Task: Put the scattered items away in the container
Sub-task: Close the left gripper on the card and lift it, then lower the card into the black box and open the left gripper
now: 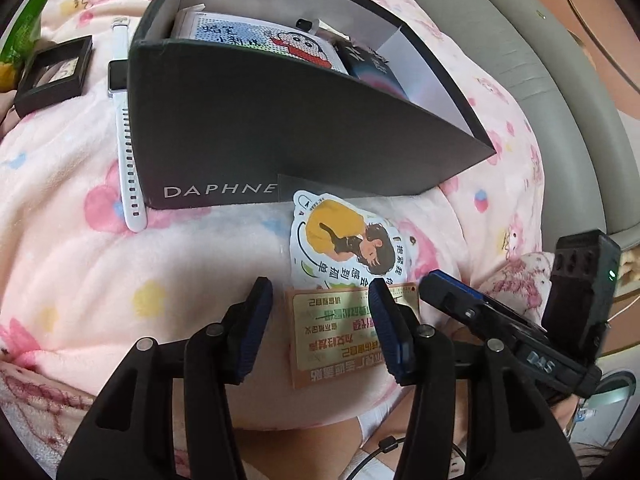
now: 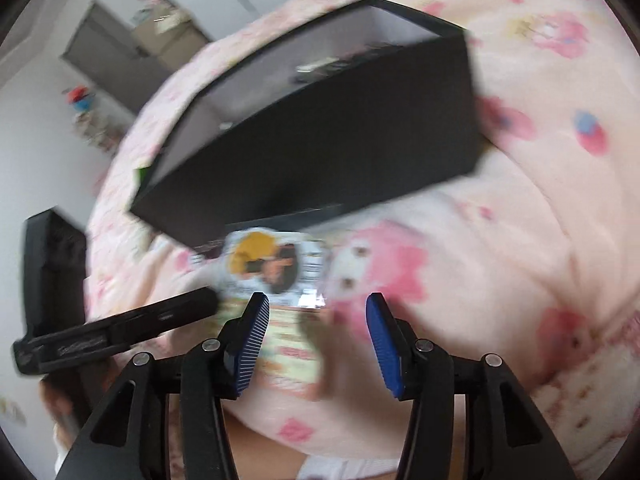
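A black DAPHNE box [image 1: 248, 128] stands open on the pink blanket, with a cartoon-print pack [image 1: 264, 42] and a dark booklet [image 1: 374, 68] inside. In front of it lie a die-cut sticker [image 1: 344, 240] of a figure in yellow and a green-and-orange card [image 1: 332, 336]. My left gripper [image 1: 320, 286] is open just above the card, its right finger over the card's edge. My right gripper [image 2: 318, 300] is open too, low over the same card [image 2: 288, 344] and sticker [image 2: 272, 264], beside the box [image 2: 320, 140]. One finger [image 1: 448, 286] of it shows close to the right of the left gripper.
A white smartwatch [image 1: 124, 136] lies along the box's left side. Further left sit a small black framed case [image 1: 54, 70] and a green packet [image 1: 20, 36]. The pink blanket [image 1: 80, 240] bulges softly. A grey padded bed edge [image 1: 540, 80] runs at the right.
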Tool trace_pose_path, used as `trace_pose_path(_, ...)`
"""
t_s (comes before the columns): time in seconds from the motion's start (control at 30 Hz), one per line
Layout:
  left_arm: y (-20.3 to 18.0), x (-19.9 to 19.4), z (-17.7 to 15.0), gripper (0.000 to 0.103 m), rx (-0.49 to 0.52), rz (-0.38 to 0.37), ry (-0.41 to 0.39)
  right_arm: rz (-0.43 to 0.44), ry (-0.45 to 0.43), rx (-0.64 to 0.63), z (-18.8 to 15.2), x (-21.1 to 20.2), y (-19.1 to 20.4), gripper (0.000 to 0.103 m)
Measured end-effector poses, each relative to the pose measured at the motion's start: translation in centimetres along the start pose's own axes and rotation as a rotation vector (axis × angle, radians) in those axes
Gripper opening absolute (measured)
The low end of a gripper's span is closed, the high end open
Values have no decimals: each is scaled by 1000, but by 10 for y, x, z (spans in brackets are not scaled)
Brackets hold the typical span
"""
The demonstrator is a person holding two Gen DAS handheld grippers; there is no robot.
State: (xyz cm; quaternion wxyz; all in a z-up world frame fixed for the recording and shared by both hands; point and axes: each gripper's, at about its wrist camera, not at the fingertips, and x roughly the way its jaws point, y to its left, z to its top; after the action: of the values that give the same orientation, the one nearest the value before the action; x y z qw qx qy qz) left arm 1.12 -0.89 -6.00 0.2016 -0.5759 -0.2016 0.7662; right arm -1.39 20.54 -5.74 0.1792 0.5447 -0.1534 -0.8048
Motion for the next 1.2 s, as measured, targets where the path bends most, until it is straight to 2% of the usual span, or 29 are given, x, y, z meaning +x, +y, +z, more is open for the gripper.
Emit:
trace_pose_path(0.1,-5,9,0,50,21,47,18,-27,58,-36,-2,15,5,51)
trace_pose_path(0.17,-7,11,0,46,41,68,22,20,103,-35,-3,24,4,51)
trace_pose_path(0.2,-11,10,0,40,62,72,16,73,109,-31,-4,26,6,49)
trace_pose_path(0.27,-17,2,-2,40,90,79,-14,113,86,-73,-3,21,16,42)
trace_pose_path(0.3,-20,-4,-2,40,97,75,-31,98,46,-126,-2,11,25,38)
trace_pose_path(0.4,-30,-31,6,40,92,-2,-89,107,-45,-198,8,-22,36,36)
trace_pose_path(0.5,-55,-57,27,40,123,-74,-160,172,-118,-206,38,-52,45,35)
trace_pose_path(0.53,-61,-64,37,36,133,-116,-170,205,-122,-212,48,-54,47,34)
trace_pose_path(0.57,-67,-70,48,35,146,-116,-187,240,-126,-215,58,-55,54,34)
trace_pose_path(0.6,-76,-71,59,35,167,-92,-204,256,-142,-214,74,-66,42,33)
trace_pose_path(0.7,-90,-67,86,36,190,-44,-212,270,-160,-241,104,-63,60,32)
trace_pose_path(0.77,-92,-61,100,35,190,-33,-216,260,-164,-249,113,-63,54,32)
trace_pose_path(0.87,-83,-40,123,35,133,-28,-174,263,-110,-224,141,-41,41,32)
trace_pose_path(0.93,-74,-20,138,35,90,-19,-131,182,-85,-215,156,-29,24,32)
trace_pose_path(1.03,-65,13,149,35,81,86,-57,22,-32,-226,167,-6,9,32)
trace_pose_path(1.1,-63,26,151,35,82,132,-31,-36,-58,-193,170,-5,-5,33)
trace_pose_path(1.2,-60,31,155,35,48,83,-31,-8,-151,-117,167,-26,-26,34)
